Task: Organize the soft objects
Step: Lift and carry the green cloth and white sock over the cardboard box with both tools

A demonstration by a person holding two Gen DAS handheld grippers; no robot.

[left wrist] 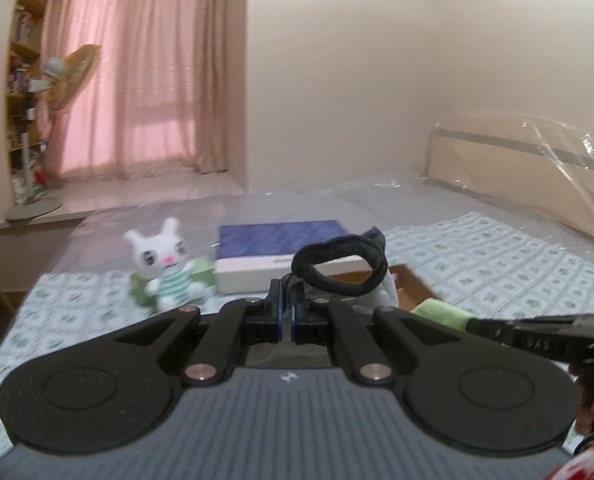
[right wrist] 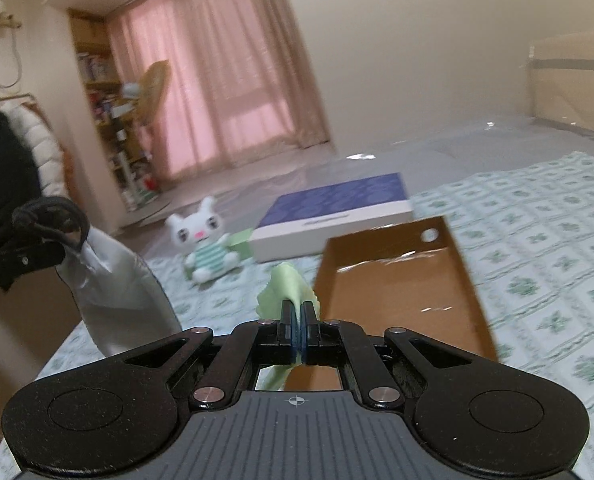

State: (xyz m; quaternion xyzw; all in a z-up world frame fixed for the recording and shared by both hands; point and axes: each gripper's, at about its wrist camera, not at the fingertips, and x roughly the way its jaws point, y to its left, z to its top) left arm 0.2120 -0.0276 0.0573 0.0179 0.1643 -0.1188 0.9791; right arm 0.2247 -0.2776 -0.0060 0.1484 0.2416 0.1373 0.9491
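Patterned bedspread (right wrist: 537, 240) lies bare beyond the cardboard tray's (right wrist: 469, 280) right edge.

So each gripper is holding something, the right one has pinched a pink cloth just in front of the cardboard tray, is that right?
Not quite: the cloth pinched in the right gripper is light green, not pink, as the right wrist view shows. The rest stands; it sits just before the cardboard tray.

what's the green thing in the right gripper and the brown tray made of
Green cloth: looks like thin soft fabric, matte, with a zigzag-cut edge; it flops over the fingers. Brown tray: probably cardboard, flat brown walls with a punched hole, under glossy clear film.
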